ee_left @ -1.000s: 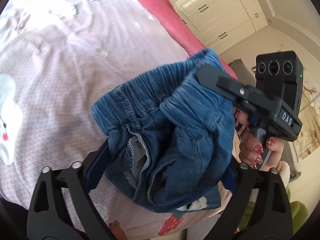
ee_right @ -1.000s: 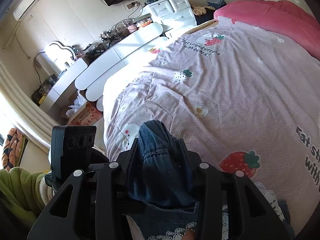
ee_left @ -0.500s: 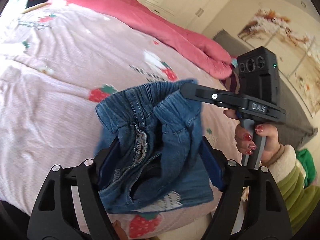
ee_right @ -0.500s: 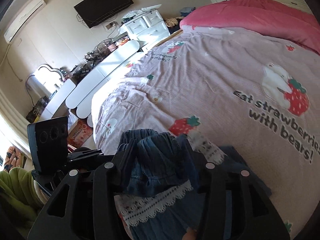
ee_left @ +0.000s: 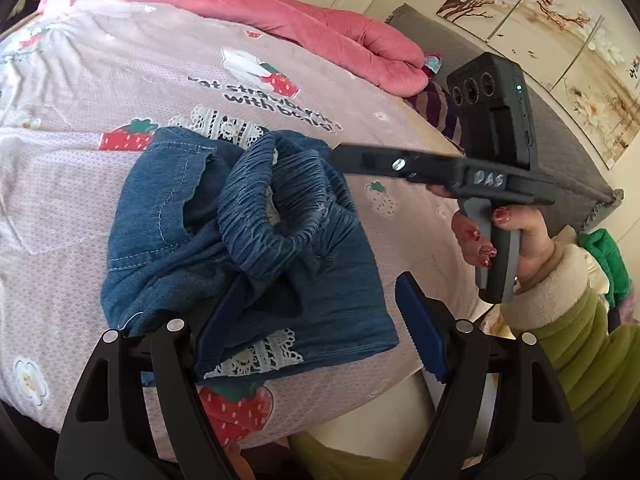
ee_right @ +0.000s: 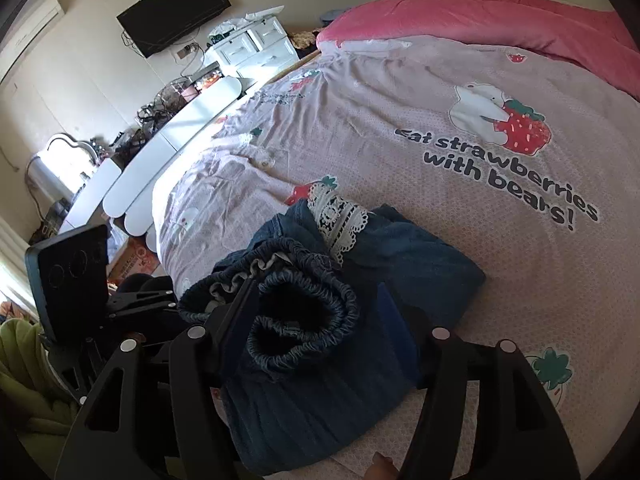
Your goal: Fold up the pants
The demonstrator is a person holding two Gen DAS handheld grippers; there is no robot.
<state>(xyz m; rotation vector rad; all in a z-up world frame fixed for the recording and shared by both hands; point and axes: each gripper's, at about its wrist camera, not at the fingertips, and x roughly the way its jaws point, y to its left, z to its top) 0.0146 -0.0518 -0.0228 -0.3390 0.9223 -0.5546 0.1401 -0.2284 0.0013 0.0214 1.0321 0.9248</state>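
Small blue denim pants (ee_left: 248, 248) with white lace trim lie bunched on the pink bed near its front edge, also in the right wrist view (ee_right: 340, 320). The elastic waistband (ee_left: 280, 196) stands up in a loop. My left gripper (ee_left: 320, 328) is open, its jaws wide apart over the near part of the pants. My right gripper (ee_right: 320, 320) is open too, its fingers either side of the waistband (ee_right: 304, 312). In the left wrist view the right gripper's finger (ee_left: 368, 160) reaches to the waistband from the right.
The pink strawberry-print bedspread (ee_right: 460, 128) covers the bed. A red quilt (ee_left: 280, 20) lies along its far side. A white dresser (ee_right: 256, 48), cluttered desk and wall TV (ee_right: 172, 8) stand beyond the bed's left edge. The bed's front edge is just below the pants.
Both grippers have opened and let go of the pants, which have dropped from the air onto the bed. Both cameras now sit lower and closer to the bedspread.
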